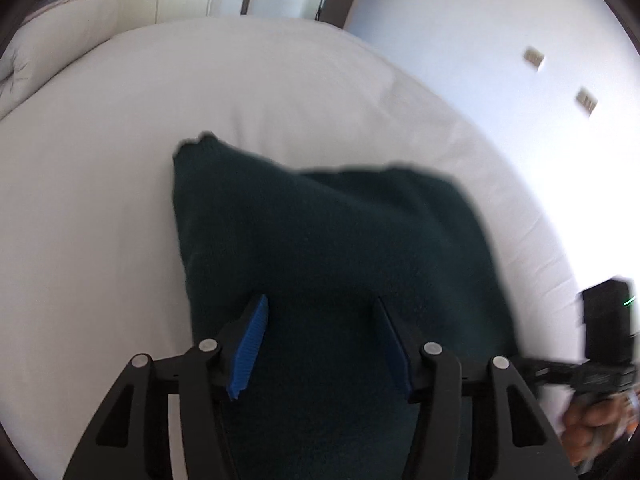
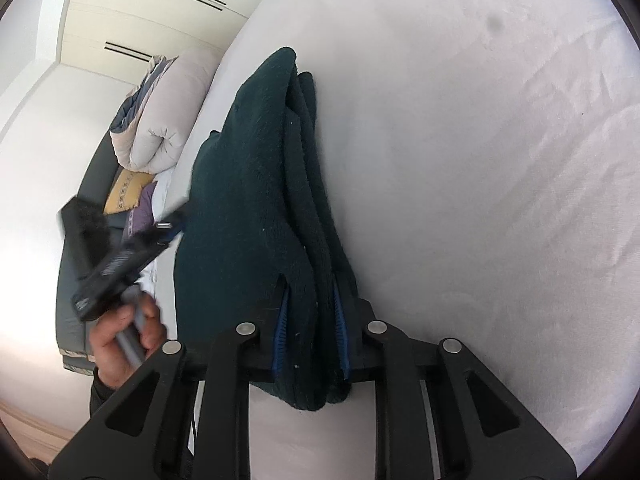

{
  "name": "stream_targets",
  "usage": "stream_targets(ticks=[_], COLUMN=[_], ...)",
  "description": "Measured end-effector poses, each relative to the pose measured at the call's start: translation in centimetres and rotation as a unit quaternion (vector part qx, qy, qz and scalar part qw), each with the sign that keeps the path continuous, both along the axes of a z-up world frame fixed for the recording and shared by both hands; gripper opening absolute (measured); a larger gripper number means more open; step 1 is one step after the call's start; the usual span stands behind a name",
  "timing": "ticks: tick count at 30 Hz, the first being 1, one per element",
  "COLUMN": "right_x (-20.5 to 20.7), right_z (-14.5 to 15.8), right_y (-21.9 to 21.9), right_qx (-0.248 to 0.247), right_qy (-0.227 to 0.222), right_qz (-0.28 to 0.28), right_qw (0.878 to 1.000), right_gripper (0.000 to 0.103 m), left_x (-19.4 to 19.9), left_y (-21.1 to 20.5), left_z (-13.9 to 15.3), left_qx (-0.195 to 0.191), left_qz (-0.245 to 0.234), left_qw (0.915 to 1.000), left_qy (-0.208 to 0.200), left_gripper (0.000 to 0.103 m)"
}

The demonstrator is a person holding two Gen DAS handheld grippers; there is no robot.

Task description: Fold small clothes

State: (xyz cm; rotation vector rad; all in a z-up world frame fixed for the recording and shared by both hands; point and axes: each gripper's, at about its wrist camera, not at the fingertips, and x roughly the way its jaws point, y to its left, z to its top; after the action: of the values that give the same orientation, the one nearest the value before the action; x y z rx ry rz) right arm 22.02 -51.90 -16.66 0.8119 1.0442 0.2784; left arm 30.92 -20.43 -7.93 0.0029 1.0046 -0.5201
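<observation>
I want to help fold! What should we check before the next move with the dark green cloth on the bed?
1. Right hand-held gripper clamped on the cloth: ok.
2. Left hand-held gripper free of the cloth: ok, jaws open, pads not pressing.
3. Cloth layers stacked evenly: not ok, edges staggered.
4. Cloth lying flat on the bed: cannot tell, the held end is lifted.
5. Bed around the cloth free of clutter: ok.

no readable text anywhere, only blurred white lettering on the left gripper (image 2: 120,264) body
</observation>
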Motion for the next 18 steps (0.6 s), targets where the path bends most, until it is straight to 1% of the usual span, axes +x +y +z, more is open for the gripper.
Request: stream_targets(ticks=[2,4,5,6,7,9,10,11,13,15,17,18], right_x=[0.4,0.6,0.7,0.7,0.6,0.4,0.6,1.6,3.6,6.0,7.4,8.3], right_z=[0.2,1.0,1.6,2.4,3.5,6.4,7.8,9.0,10.3,10.5,9.5,8.6], right_y=[0.7,1.1,1.3,1.4,1.4,1.1,1.2,1.4,3.1,5.4,6.8,7.3], right_qx=[-0.003,-0.015,-0.031,-0.053,-0.063,-0.089,-0.093,-0.086,-0.079,-0.100,-0.109,-0.105], right_qy=[0.001,0.003,0.008,0.020,0.019,-0.013,-0.033,-0.050,-0.069,-0.075,-0.069,-0.057], right_qz=[-0.001,-0.002,-0.004,-0.012,-0.022,-0.053,-0.063,-0.063,-0.038,-0.012,0.002,0.006], right_qw=[1.000,1.000,0.999,0.998,0.998,0.995,0.993,0.993,0.994,0.992,0.992,0.993], right_gripper=[0.017,0.018,0.027,0.033,0.033,0.033,0.034,0.034,0.034,0.034,0.034,0.034], left_x=[-0.7,-0.8,-0.8,-0.7,-0.7,-1.1,-1.4,-1.6,-2.0,-2.4,-2.6,-2.6], left_y=[-0.2,0.1,0.3,0.3,0.2,0.1,0.1,0.1,0.0,-0.1,-0.1,-0.1], left_z=[-0.2,-0.4,-0.5,-0.5,-0.5,-0.6,-0.7,-0.7,-0.7,-0.6,-0.6,-0.6], left_qx=[0.014,0.008,0.004,0.006,0.010,0.018,0.019,0.018,0.020,0.025,0.028,0.028], left_qz=[-0.004,-0.003,-0.003,-0.004,-0.005,-0.004,-0.004,-0.002,0.000,0.001,0.001,0.001], left_qw=[0.9997,0.9998,0.9998,0.9998,0.9997,0.9995,0.9994,0.9993,0.9989,0.9985,0.9983,0.9983], left_qy=[-0.021,-0.021,-0.019,-0.019,-0.020,-0.026,-0.030,-0.033,-0.042,-0.048,-0.051,-0.051], left_gripper=[0.057,0.057,0.057,0.057,0.057,0.057,0.057,0.058,0.058,0.058,0.058,0.058])
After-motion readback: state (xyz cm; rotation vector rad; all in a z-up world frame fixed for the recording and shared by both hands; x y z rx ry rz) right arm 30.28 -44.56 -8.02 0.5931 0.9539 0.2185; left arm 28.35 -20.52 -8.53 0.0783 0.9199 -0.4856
